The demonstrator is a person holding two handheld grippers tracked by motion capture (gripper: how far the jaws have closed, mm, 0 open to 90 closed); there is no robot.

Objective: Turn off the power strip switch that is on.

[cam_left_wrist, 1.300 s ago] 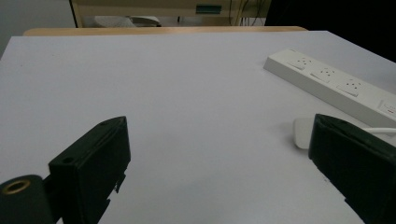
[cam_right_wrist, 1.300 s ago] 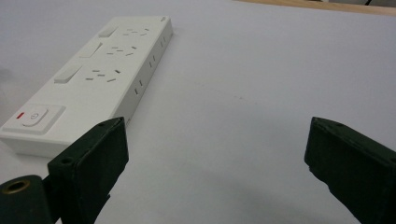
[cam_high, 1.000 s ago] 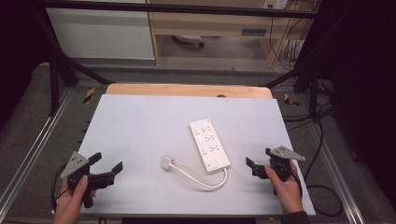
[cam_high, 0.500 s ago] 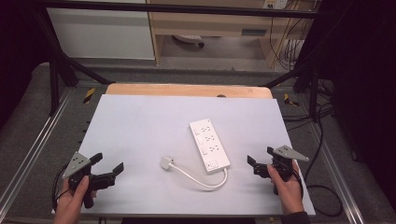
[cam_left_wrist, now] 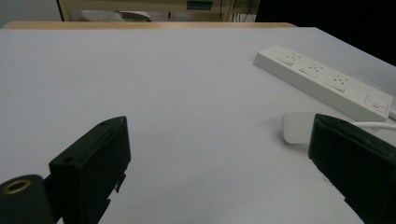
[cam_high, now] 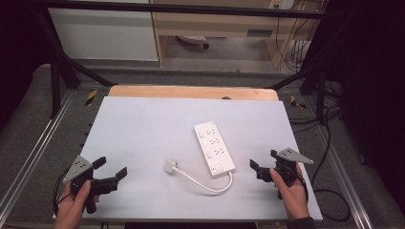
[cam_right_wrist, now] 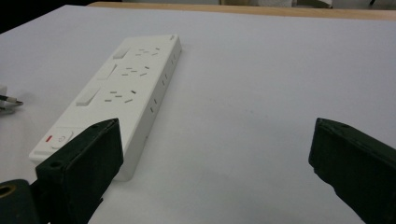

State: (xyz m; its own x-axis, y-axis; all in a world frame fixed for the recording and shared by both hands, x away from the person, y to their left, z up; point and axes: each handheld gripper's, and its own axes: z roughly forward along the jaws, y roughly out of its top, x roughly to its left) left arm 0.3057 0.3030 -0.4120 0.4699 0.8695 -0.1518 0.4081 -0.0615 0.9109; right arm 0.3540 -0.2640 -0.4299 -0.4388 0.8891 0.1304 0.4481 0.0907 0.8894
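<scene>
A white power strip (cam_high: pixel 214 149) with three sockets and a switch lies flat near the table's middle, its white cable (cam_high: pixel 205 183) looping to a white plug (cam_high: pixel 170 166) on its left. My left gripper (cam_high: pixel 111 168) rests open at the front left, well apart from the plug. My right gripper (cam_high: pixel 263 162) is open at the front right, just right of the strip's switch end. In the left gripper view the open jaws (cam_left_wrist: pixel 224 177) frame the plug (cam_left_wrist: pixel 296 127) and strip (cam_left_wrist: pixel 322 81). In the right gripper view the strip (cam_right_wrist: pixel 126 93) lies ahead, to the left of my right gripper (cam_right_wrist: pixel 215 172).
The pale grey mat (cam_high: pixel 143 129) covers a wooden table (cam_high: pixel 191 92) with metal rails along both sides. Black frame posts stand at the far corners. Cables hang beyond the far right corner.
</scene>
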